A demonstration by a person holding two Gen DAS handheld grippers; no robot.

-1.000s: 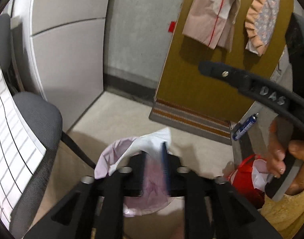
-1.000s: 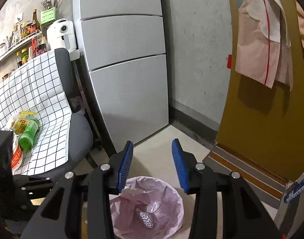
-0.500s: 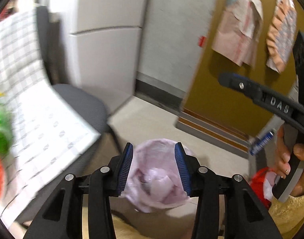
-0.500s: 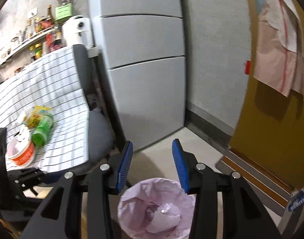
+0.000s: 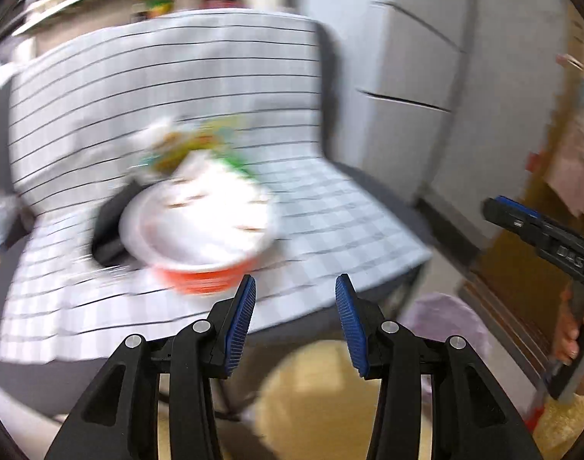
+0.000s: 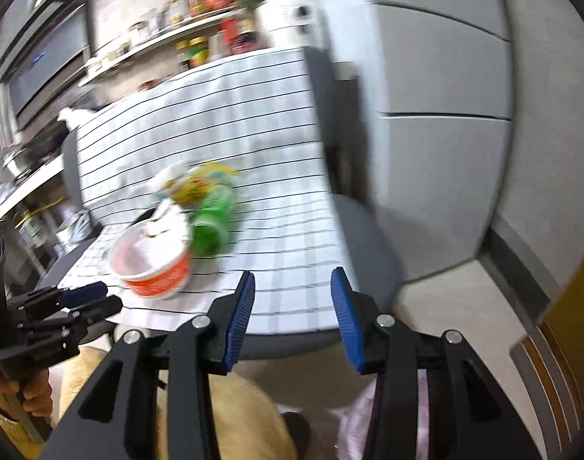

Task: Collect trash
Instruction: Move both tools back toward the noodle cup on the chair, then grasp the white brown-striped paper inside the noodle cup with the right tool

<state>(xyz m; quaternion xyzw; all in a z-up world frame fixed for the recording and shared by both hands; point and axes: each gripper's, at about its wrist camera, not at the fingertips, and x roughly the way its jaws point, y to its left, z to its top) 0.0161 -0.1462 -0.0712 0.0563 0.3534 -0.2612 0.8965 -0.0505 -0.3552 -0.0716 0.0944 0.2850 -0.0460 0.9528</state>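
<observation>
An orange-and-white instant-noodle cup [image 5: 200, 230] [image 6: 150, 260] stands on the checked cloth [image 5: 330, 222] over a grey chair. Behind it lie a green bottle [image 6: 211, 218] and a yellow-green wrapper [image 5: 188, 149] [image 6: 192, 188], all blurred. My left gripper [image 5: 296, 324] is open, nothing between its blue pads, just short of the cup. My right gripper [image 6: 292, 314] is open and empty too, over the cloth's front edge to the right of the cup. Each gripper shows in the other's view: the left gripper [image 6: 81, 299], the right gripper [image 5: 502, 211].
A bin lined with a pink bag [image 5: 445, 318] [image 6: 353, 414] stands on the floor right of the chair. A grey fridge [image 6: 445, 115] rises behind. A shelf of jars and bottles [image 6: 200, 19] runs along the back wall. A black object [image 5: 108, 230] lies left of the cup.
My left gripper let a white scrap fall into the pink bag and opened. Both grippers then swung left, from the bin to the trash on the chair.
</observation>
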